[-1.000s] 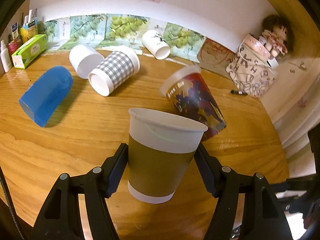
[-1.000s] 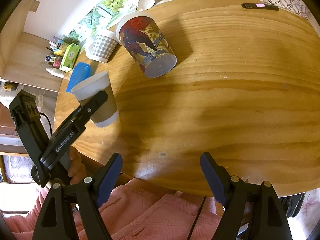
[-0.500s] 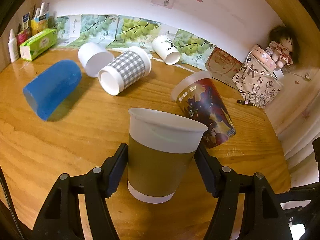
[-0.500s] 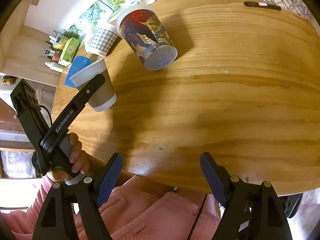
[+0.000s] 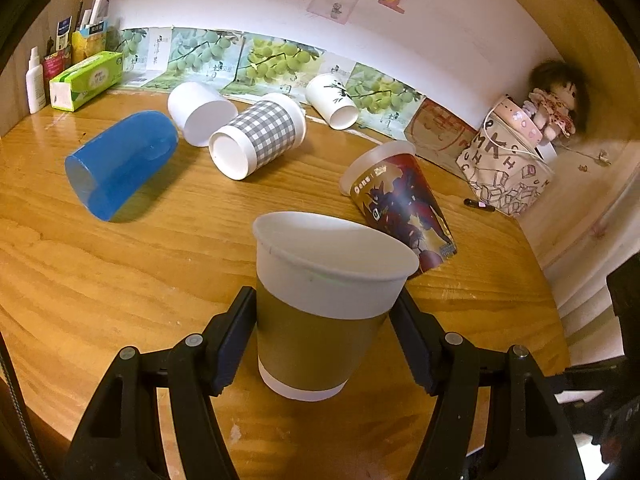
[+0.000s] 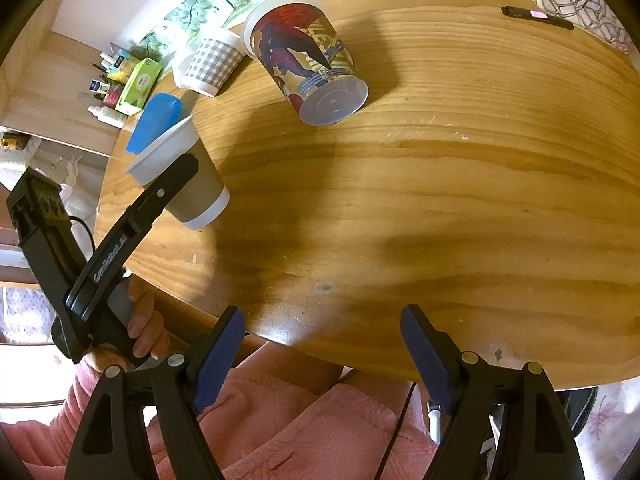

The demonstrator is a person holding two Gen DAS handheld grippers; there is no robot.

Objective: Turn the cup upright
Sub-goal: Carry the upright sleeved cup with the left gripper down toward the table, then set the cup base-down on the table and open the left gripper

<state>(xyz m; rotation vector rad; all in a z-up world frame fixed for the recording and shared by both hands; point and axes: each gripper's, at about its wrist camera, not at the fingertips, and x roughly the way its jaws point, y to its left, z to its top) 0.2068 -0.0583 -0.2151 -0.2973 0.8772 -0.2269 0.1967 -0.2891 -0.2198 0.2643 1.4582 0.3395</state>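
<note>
My left gripper (image 5: pixel 322 320) is shut on a brown paper cup with white rim (image 5: pixel 320 300), mouth up and roughly upright, held just above the wooden table (image 5: pixel 120 280). In the right wrist view the same cup (image 6: pixel 188 188) shows at the left, tilted, in the left gripper's fingers (image 6: pixel 168 188). My right gripper (image 6: pixel 320 344) is open and empty, over the table's near edge. A printed red and blue cup (image 5: pixel 400 208) (image 6: pixel 312 72) lies on its side just behind the held cup.
A blue cup (image 5: pixel 120 164), a checked cup (image 5: pixel 260 140) and two white cups (image 5: pixel 200 112) (image 5: pixel 332 100) lie on their sides farther back. A tissue box (image 5: pixel 86 80), a patterned bag (image 5: pixel 508 168), a doll (image 5: pixel 556 108) and a pen (image 6: pixel 536 16) sit at the edges.
The left gripper has carried the brown cup forward and lower toward the table, still shut on it. The right gripper has stayed put.
</note>
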